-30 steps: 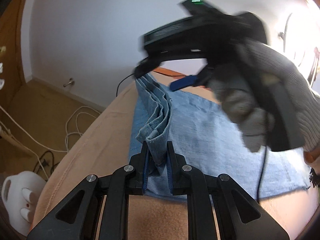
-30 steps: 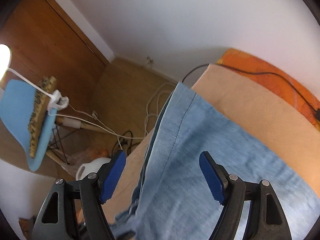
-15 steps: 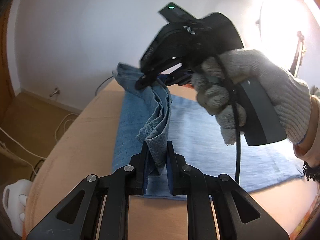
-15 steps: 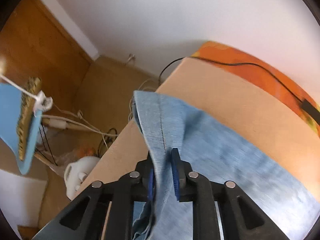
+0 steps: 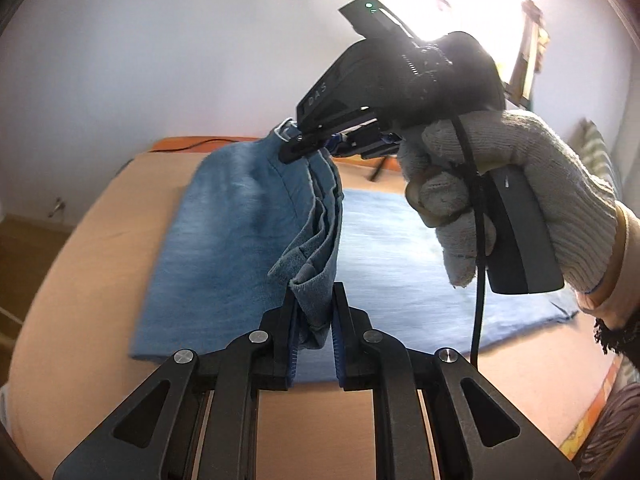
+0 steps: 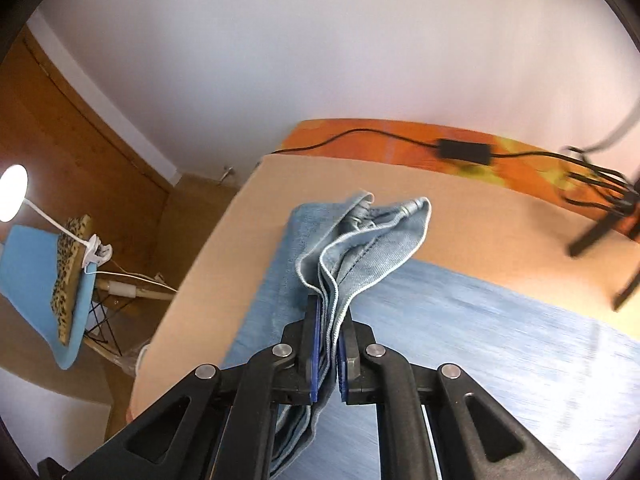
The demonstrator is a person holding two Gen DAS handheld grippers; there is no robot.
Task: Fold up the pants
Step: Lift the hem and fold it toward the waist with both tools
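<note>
Blue pads of my left tool [image 5: 313, 334] are pinching a bunched edge of the pants [image 5: 240, 232], and my right tool [image 6: 328, 354], in a gloved hand [image 5: 516, 196], is likewise clamped on the same raised fold farther along. From the two grips the denim hangs as a lifted ridge, its other half lying flat on the tan bed [image 5: 100, 240]. Beyond it I see an orange strip with a black cable [image 6: 360, 133], and off the bed's left side a blue chair [image 6: 36, 280] on the wooden floor.
</note>
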